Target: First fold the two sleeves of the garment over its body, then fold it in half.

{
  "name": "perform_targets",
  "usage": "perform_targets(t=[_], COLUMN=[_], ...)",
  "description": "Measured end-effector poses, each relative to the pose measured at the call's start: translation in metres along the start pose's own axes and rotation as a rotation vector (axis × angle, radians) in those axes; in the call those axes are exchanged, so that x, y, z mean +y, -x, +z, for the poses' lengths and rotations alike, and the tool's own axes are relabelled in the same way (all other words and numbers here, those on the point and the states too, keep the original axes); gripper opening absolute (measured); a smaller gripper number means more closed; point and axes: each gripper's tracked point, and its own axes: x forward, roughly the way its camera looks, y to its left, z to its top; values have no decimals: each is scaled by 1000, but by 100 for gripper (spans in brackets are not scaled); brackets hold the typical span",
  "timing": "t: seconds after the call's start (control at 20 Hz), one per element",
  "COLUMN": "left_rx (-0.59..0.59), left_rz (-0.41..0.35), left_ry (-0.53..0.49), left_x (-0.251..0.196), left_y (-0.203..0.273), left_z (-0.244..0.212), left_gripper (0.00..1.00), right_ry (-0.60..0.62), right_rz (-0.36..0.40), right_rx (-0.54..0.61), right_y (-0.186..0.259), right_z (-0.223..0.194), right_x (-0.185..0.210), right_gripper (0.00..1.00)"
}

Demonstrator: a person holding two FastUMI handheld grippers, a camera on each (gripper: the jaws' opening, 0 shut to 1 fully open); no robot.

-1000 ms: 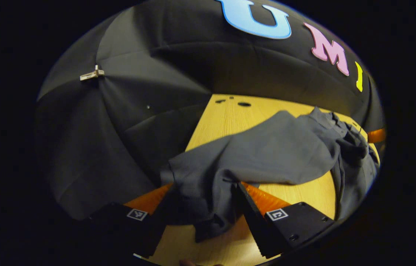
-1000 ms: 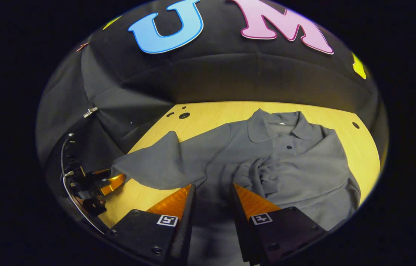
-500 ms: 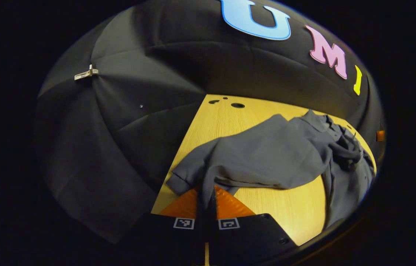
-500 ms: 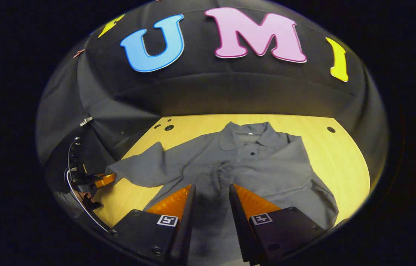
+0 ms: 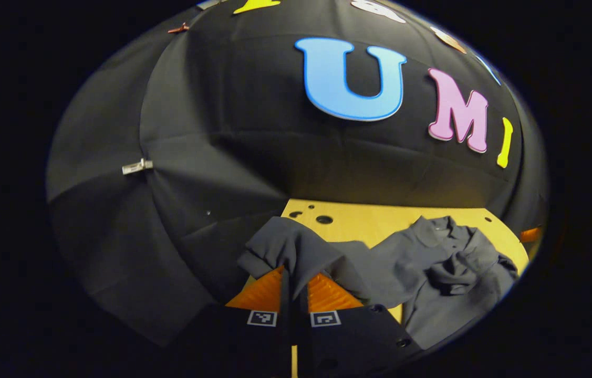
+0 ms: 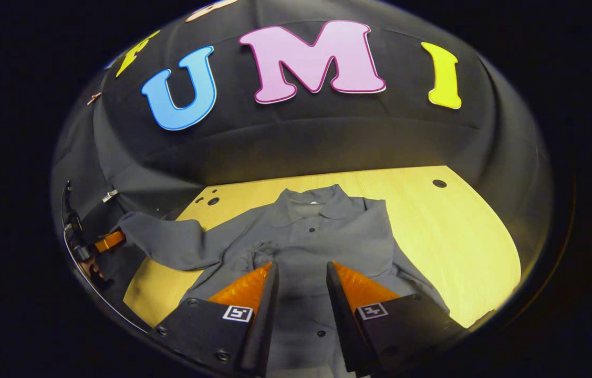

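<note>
A grey polo shirt [image 6: 322,236] lies collar-away on the wooden table [image 6: 453,236]. One sleeve [image 6: 169,242] stretches out to the left, lifted off the table. In the left gripper view my left gripper [image 5: 294,275] is shut on that sleeve's cuff [image 5: 288,251], which bunches up over the fingertips, with the shirt's body [image 5: 432,268] crumpled to the right. The left gripper [image 6: 106,241] also appears at the far left of the right gripper view, holding the cuff. My right gripper [image 6: 301,273] hangs open above the shirt's front, nothing between its fingers.
The black booth cloth [image 6: 301,142] closes in behind and to the left of the table. Small round holes [image 6: 213,200] sit in the table's far left corner and one hole [image 6: 438,183] at the far right. Bare wood lies right of the shirt.
My left gripper closed on the sleeve cuff and has raised it off the table. My right gripper drew back from the shirt, staying open.
</note>
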Motion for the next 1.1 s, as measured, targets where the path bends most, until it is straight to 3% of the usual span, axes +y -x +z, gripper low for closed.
perform_targets(t=[0.15, 0.2, 0.25, 0.3, 0.35, 0.8, 0.85, 1.1], left_rx=[-27, -33, -37, -40, -37, -20, -13, 34], left_rz=[-35, -50, -63, -74, -83, -225, -245, -319], left_ry=[-6, -8, -11, -17, -26, -71, -72, -131], left_x=[-40, -54, -70, -83, -97, -255, -275, -359], left_y=[23, 30, 37, 42, 47, 58, 55, 43], left_z=[27, 36, 42, 48, 50, 54, 49, 15], left_gripper=[9, 8, 9, 8, 9, 8, 12, 9], right_ry=[-8, -10, -9, -11, -16, -75, -79, -99], right_rz=[-4, -5, -7, -11, -16, -75, -79, -98], right_rx=[-16, -19, -24, -30, -36, -57, -51, -11], right_y=[7, 10, 12, 14, 17, 47, 52, 73], right_z=[3, 4, 5, 6, 7, -5, -10, -36], right_x=[-28, -37, -47, -58, -68, -157, -167, -209], right_gripper=[61, 55, 68, 98, 88, 88, 88, 88])
